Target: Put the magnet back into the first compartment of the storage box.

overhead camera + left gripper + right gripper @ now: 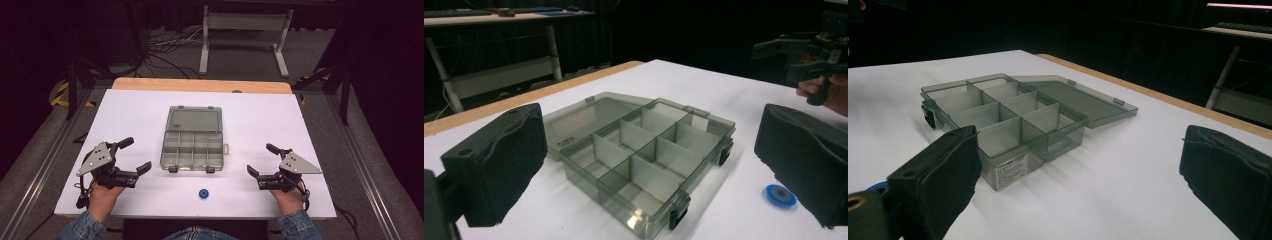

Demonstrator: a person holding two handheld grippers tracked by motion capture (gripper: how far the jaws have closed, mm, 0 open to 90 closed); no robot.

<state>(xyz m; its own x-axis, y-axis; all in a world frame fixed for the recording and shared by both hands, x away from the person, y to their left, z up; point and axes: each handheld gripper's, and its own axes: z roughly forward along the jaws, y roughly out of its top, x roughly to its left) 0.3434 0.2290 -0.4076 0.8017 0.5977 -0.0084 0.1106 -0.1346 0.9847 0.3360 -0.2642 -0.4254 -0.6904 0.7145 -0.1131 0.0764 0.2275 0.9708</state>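
Darkness swallowed most of the room beyond the table; in the high view only cables on the grey floor and a white frame stand could be made out; the person was cut off at the bottom edge, leaving denim sleeves and two hands. In the right gripper view the blue disc was almost wholly hidden behind the near jaw, a sliver of blue showing; the small label on the box wall was too blurred to read.

The compartment box was smoky, see-through grey plastic, split by dividers into eight cells in two rows, all looking bare; its lid lay flat open on the far side, hinged to the back wall; two black latches hung at the near wall. It sat at the middle of the white table, between the two grippers and well apart from each; the blue disc lay on the table near the front edge, just before the box, with a grey centre visible in the left gripper view.

The left gripper was held over the table at the left, jaws spread wide and holding nothing; the right gripper mirrored it at the right, jaws likewise wide apart and bare. A wooden strip edged the far side of the table.
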